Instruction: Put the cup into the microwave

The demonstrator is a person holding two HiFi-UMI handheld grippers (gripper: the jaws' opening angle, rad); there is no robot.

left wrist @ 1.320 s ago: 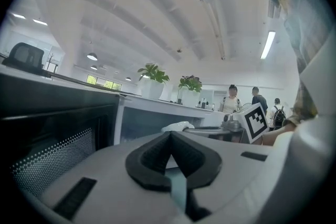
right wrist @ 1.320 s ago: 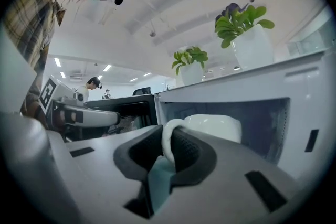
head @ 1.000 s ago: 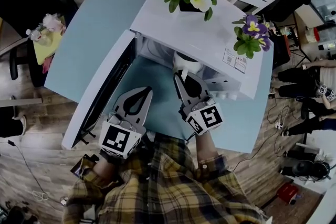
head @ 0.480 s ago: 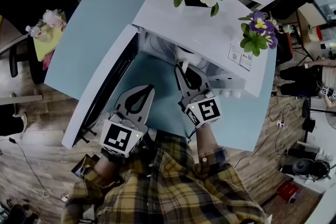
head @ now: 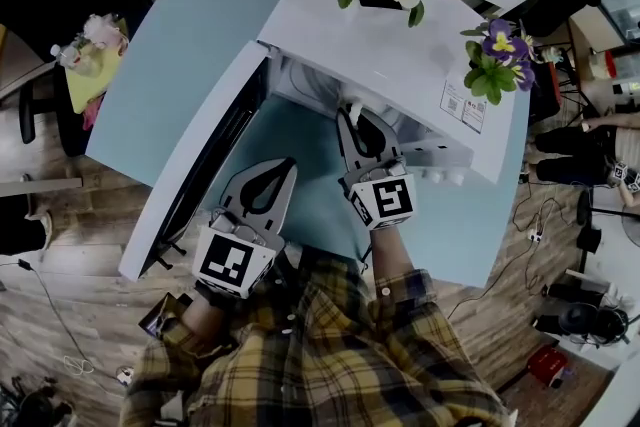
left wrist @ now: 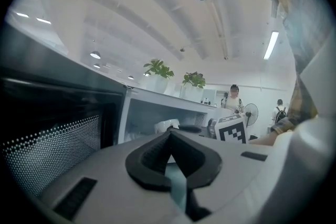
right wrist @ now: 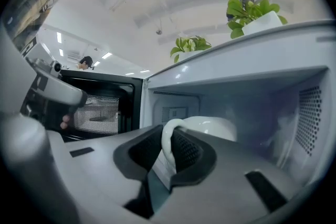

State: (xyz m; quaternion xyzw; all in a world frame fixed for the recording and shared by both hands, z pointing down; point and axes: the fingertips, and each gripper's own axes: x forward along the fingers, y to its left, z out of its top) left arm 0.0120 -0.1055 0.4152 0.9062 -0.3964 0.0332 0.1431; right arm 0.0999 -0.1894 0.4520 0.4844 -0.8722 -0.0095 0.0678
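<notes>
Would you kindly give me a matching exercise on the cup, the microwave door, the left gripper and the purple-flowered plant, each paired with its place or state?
Things:
1. cup
2. microwave door
3. left gripper
4. purple-flowered plant

Places or states:
A. standing on top of the microwave
B. shut and empty
C. swung open
D. held by its handle in the right gripper

Pairs: 1-D, 2-C, 3-B, 4-A.

White cup [right wrist: 210, 127], inside open white microwave [right wrist: 247, 63]
</notes>
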